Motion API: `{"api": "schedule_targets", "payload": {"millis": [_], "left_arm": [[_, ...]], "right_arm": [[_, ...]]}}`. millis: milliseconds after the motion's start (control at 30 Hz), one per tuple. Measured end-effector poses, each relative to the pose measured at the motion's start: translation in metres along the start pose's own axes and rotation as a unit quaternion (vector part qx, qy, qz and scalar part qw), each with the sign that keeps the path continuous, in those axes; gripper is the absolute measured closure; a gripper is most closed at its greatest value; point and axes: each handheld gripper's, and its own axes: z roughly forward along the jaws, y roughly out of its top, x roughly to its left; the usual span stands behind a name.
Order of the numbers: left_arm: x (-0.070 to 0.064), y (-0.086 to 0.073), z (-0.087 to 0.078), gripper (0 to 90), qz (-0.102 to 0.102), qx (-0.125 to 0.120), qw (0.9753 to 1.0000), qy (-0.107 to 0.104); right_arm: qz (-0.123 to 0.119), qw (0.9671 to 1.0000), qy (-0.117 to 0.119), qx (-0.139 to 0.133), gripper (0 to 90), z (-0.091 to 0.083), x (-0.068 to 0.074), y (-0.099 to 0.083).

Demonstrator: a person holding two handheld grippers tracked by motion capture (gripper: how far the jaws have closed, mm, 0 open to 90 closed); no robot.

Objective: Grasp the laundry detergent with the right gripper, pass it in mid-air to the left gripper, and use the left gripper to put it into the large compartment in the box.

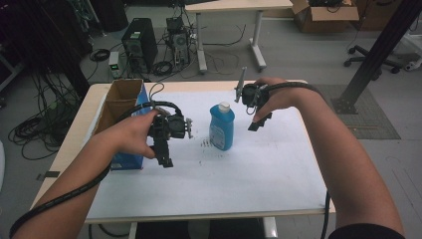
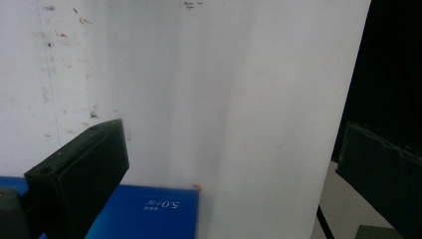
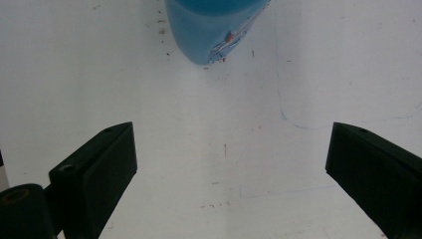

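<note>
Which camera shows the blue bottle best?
The high view: the blue bottle stands upright and whole there, white cap on top, between the two grippers on the white table. The right gripper view catches just its lower end at the top edge. The left gripper view looks at a blue box instead.

Dim room, evenly lit white table sheet [image 1: 259, 164]; gripper views are soft, slightly blurred, with faint shadows.

Bottle [image 1: 222, 127] stands mid-table; box [image 1: 124, 124] crowds left
</note>
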Motion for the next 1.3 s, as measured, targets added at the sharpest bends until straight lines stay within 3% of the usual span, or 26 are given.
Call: {"api": "schedule_targets", "payload": {"millis": [300, 767, 1133, 1233, 1300], "left_arm": [[-0.001, 0.002, -0.002, 0.2, 0.009, -0.001, 1.0, -0.001], [-0.006, -0.001, -0.009, 0.2, 0.012, -0.004, 0.9999, 0.005], [-0.02, -0.003, -0.015, 0.2, 0.025, -0.003, 0.9996, 0.009], [-0.021, -0.003, -0.016, 0.2, 0.025, -0.006, 0.9996, 0.009], [-0.023, -0.003, -0.017, 0.2, 0.026, -0.007, 0.9996, 0.01]], "right_arm": [[0.007, 1.0, -0.002, 0.003, 6.2, -0.002, 0.002, -0.003], [0.015, 0.9997, -0.005, -0.017, 6.2, -0.001, 0.011, -0.006], [0.037, 0.9974, -0.01, -0.061, 6.1, 0.013, 0.032, -0.016], [0.042, 0.9958, -0.01, -0.08, 6.2, 0.015, 0.035, -0.018], [0.054, 0.9926, -0.014, -0.108, 5.9, 0.018, 0.039, -0.021]]}}
